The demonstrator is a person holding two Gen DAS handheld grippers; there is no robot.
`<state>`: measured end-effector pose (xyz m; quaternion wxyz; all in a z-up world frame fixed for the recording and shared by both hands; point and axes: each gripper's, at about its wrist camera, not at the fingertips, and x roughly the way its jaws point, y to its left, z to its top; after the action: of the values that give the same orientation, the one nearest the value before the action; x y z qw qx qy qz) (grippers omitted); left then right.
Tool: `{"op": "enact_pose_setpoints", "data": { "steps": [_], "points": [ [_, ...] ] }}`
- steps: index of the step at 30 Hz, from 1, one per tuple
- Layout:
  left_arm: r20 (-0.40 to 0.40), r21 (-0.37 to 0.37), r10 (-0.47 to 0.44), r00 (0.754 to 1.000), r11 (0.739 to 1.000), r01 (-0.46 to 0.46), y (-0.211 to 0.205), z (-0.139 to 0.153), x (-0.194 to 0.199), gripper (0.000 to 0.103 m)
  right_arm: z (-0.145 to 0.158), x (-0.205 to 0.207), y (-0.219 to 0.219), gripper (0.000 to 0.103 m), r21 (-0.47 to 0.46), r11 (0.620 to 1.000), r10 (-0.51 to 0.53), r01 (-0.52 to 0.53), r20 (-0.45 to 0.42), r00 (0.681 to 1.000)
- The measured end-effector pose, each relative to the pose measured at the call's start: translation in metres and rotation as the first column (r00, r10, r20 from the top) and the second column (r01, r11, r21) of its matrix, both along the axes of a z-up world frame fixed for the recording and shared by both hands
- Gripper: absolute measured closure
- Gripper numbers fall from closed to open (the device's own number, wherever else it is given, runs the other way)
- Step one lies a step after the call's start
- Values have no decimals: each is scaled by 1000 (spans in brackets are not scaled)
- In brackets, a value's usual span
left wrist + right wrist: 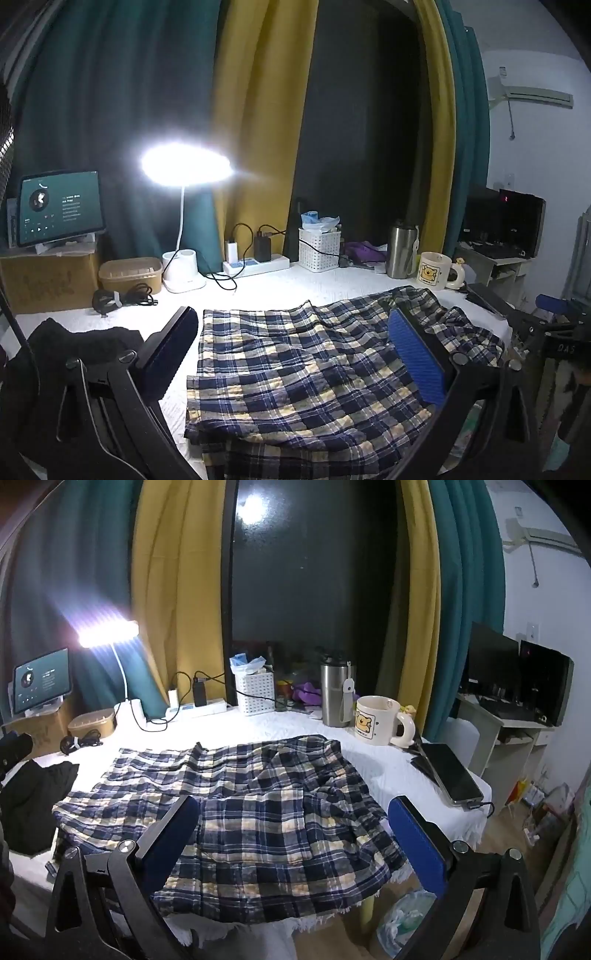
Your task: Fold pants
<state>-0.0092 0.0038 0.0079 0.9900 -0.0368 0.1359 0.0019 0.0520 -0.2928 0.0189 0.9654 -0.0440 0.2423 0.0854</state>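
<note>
Both the left gripper and right gripper hover with jaws wide and empty over the plaid pants at centre frame; next comes pinching an edge to fold.

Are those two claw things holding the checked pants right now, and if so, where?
Nothing is held. The left gripper and the right gripper both stand wide open above the pants, gripping no part of them.

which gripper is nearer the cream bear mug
Right. The right gripper hovers over the plaid pants' mug-side half, the mug just beyond. The left gripper sits farther toward the lamp side.
</note>
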Motion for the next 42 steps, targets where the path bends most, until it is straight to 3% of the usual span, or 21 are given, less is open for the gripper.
{"op": "enact_pose_setpoints", "data": {
  "steps": [22,42],
  "points": [
    [-10,-36,22,1000,999,-23,12,0,-5,1,5,-4,9,0,-15,1000,21,-21,8,1000],
    [28,3,43,999,999,-43,7,8,-14,1,6,-6,10,0,-21,1000,19,-19,13,1000]
  ]
}}
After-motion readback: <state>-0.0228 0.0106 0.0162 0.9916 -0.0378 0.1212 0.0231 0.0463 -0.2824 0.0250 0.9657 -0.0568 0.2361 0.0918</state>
